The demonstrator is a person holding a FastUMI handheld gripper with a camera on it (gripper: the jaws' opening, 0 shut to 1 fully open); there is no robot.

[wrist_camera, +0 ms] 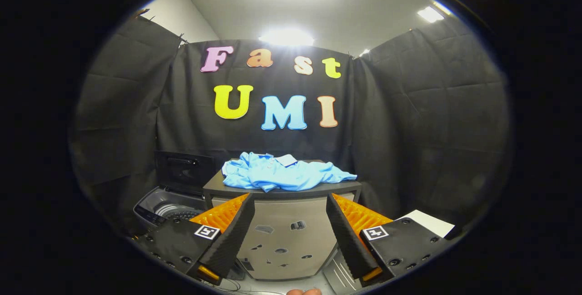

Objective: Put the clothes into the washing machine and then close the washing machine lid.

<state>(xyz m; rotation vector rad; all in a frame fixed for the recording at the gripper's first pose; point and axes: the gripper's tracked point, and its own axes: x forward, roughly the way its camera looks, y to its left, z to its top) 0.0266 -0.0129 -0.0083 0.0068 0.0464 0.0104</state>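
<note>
Light-blue shirt (282, 176): crumpled, lying crosswise on the table (213, 189). Washing machine (166, 206) beside it (lid (184, 167) raised). Hand-held gripper (289, 220): fingers wide apart, empty.

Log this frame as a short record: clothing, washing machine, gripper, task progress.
clothing: light blue shirt lying crumpled on top of a cabinet, beyond the jaws
washing machine: washing machine stands beside the cabinet, lid raised, drum visible
gripper: gripper open, jaws spread wide, holding nothing
task progress: shirt not yet picked up; lid not yet closed
</note>
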